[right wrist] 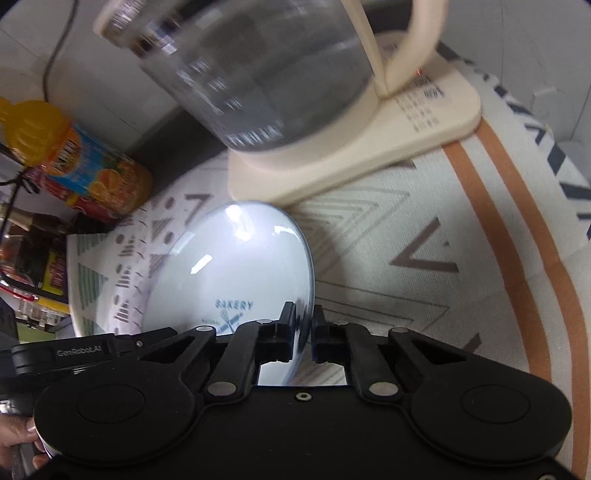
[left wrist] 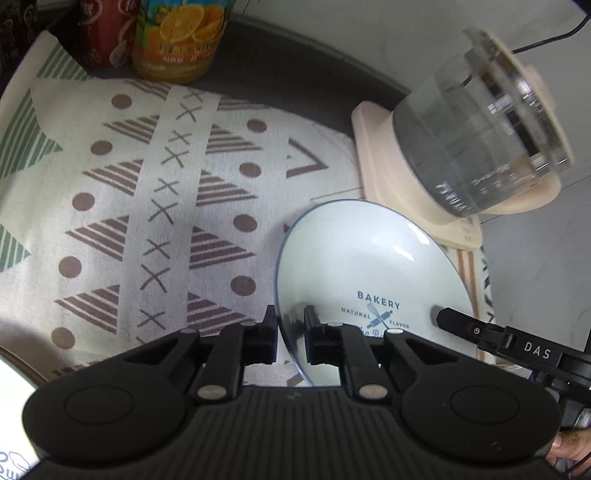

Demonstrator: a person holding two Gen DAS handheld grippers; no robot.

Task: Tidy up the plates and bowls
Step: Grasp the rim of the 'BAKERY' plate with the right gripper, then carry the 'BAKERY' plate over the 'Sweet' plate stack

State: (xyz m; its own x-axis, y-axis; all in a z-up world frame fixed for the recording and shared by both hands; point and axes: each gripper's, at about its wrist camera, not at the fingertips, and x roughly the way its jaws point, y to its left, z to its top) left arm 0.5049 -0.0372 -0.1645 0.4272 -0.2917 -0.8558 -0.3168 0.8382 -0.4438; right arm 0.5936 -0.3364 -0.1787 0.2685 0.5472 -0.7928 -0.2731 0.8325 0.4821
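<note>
**Both tongs clamped on the plate rim**

Your left tongs are closed down on the near left rim of the plate: one finger outside the edge, one inside on the plate face. Only the thin rim sits between the pads.

Your right tongs are pinched the same way on the opposite rim of the same plate, the edge caught between the pads. In the left wrist view, the tip of the right tongs shows over the plate's right side.

The plate is pale blue-white with a thin dark rim line and a "BAKERY" print. It is over the patterned cloth on the tabletop, just in front of the cream kettle base. Whether its far edge rests on the cloth or is lifted clear, you cannot tell from these views.

The glass kettle sits on that base, blurred, handle toward the right wrist camera's right side. An orange juice bottle and a red can stand at the far edge of the cloth, well apart from the plate. Your fingers show at the lower corners behind each tool.
</note>
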